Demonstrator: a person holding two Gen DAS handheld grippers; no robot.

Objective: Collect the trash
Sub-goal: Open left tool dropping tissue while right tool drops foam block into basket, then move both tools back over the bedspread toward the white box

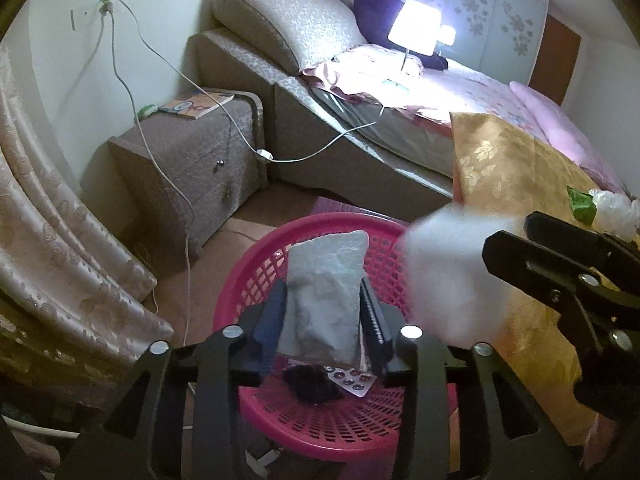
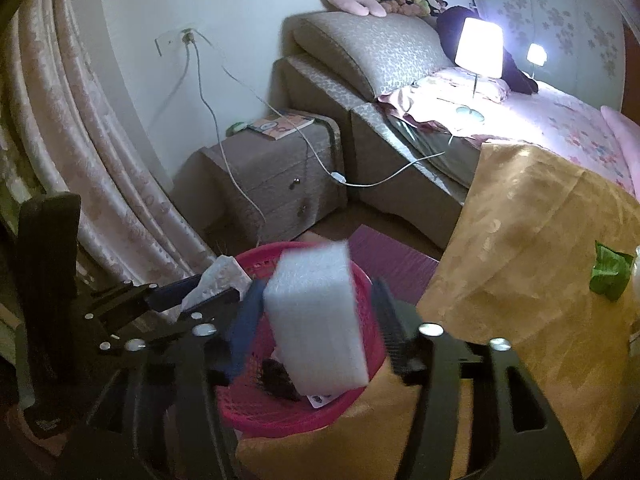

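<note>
Over the pink mesh basket [image 1: 384, 272] we see both grippers poised. The left gripper [image 1: 326, 312] is closed onto a crumpled grey-white paper packet [image 1: 326, 300], its fingers [image 1: 272, 320] pressing the packet's two long sides; the packet's long axis runs forward along the fingers, its free end pointing away from the camera toward the basket's far rim. No writing can be read on it.

The right gripper [image 2: 316, 320] stands wide apart, its fingers [image 2: 244, 328] clear on both sides of a white foam block [image 2: 320, 320]. The block is blurred, lies between the fingers above the basket's [image 2: 360, 280] opening, and its long axis tilts from upper left to lower right. We cannot tell whether either finger touches it.

In the left wrist view the right gripper enters from the right edge, angled down toward the basket, with the foam block [image 1: 452, 276] at its tip.

In the basket's bottom lie a dark clump [image 1: 312, 384] and a blister pack [image 1: 352, 380], its print too small to read. The basket stands against the gold tablecloth's [image 2: 520, 260] hanging edge.
</note>
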